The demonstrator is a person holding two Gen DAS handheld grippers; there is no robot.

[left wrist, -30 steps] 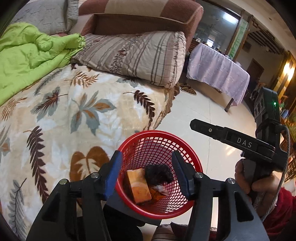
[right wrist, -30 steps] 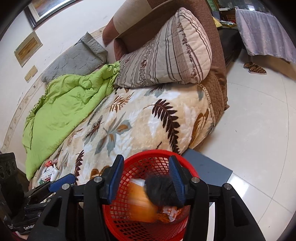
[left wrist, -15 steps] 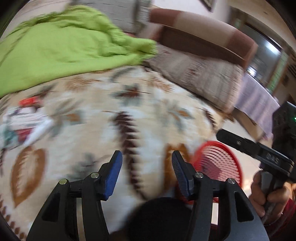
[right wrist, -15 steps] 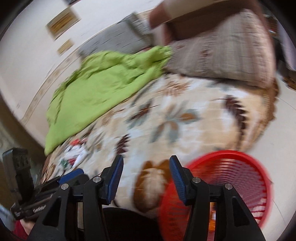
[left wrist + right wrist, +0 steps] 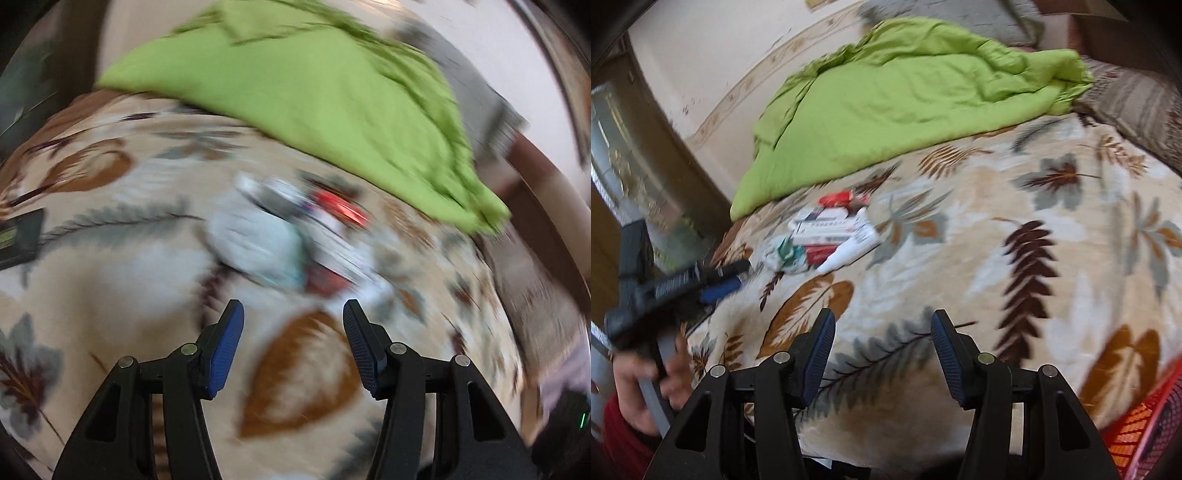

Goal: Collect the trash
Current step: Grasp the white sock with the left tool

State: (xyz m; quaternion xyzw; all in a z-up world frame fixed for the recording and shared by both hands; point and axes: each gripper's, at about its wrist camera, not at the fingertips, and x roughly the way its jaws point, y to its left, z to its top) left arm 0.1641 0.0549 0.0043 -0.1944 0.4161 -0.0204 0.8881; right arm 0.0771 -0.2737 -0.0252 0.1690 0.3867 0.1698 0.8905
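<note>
A small pile of trash (image 5: 831, 232) lies on the leaf-patterned blanket (image 5: 997, 258): a white tube (image 5: 849, 247), a red wrapper (image 5: 836, 199) and a crumpled white and teal wrapper (image 5: 786, 254). The left wrist view shows the same pile, blurred, with the pale wrapper (image 5: 258, 243) and the red wrapper (image 5: 340, 210) just beyond my left gripper (image 5: 291, 332). That gripper is open and holds nothing. From the right wrist view, my left gripper (image 5: 738, 275) hovers close to the pile's left side. My right gripper (image 5: 881, 339) is open and empty over the blanket. The red mesh basket (image 5: 1145, 435) shows at the lower right.
A green quilt (image 5: 905, 103) is heaped on the bed behind the trash, with a striped pillow (image 5: 1137, 107) to its right. A dark flat object (image 5: 22, 236) lies at the blanket's left edge. A hand in a red sleeve (image 5: 646, 387) holds the left gripper.
Both grippers have swung left from over the red basket to the blanket near the trash pile. The basket has slid out of the left wrist view and to the right view's corner.
</note>
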